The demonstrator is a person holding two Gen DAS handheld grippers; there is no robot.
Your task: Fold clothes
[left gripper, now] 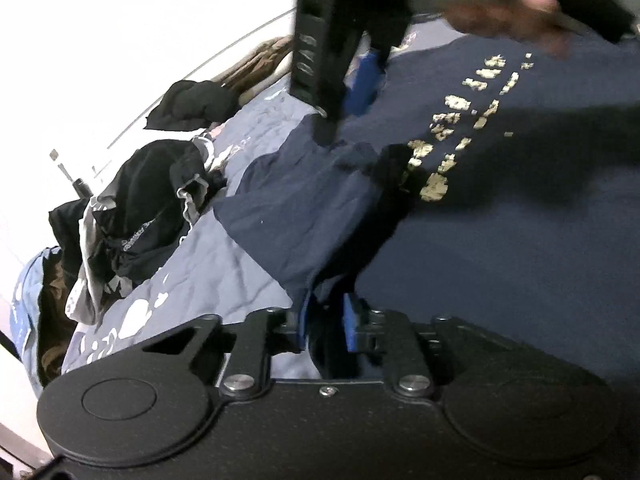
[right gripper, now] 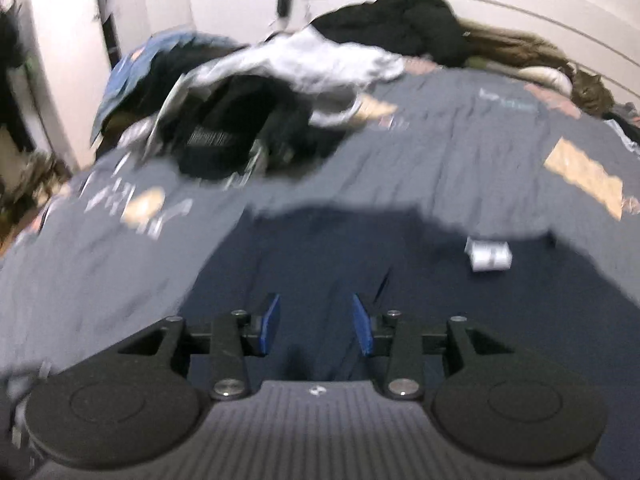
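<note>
A navy T-shirt [left gripper: 500, 240] with cracked gold print [left gripper: 460, 128] lies spread on the bed. My left gripper [left gripper: 326, 330] is shut on a bunched fold at the shirt's edge, and the cloth fills the gap between its blue pads. In the left wrist view my right gripper [left gripper: 344, 112] comes down from the top, its black finger touching the shirt. In its own view the right gripper [right gripper: 316, 324] is open, low over the navy T-shirt [right gripper: 360, 264], with nothing between its pads. A white neck label [right gripper: 490, 256] shows on the cloth ahead.
A grey-blue printed bedspread [right gripper: 460, 152] covers the bed. A pile of black and grey clothes [right gripper: 248, 112] lies at its far side, also in view as pile [left gripper: 140, 208]. A tabby cat [right gripper: 592, 92] rests at the back right. A blurred hand [left gripper: 516, 12] holds the right gripper.
</note>
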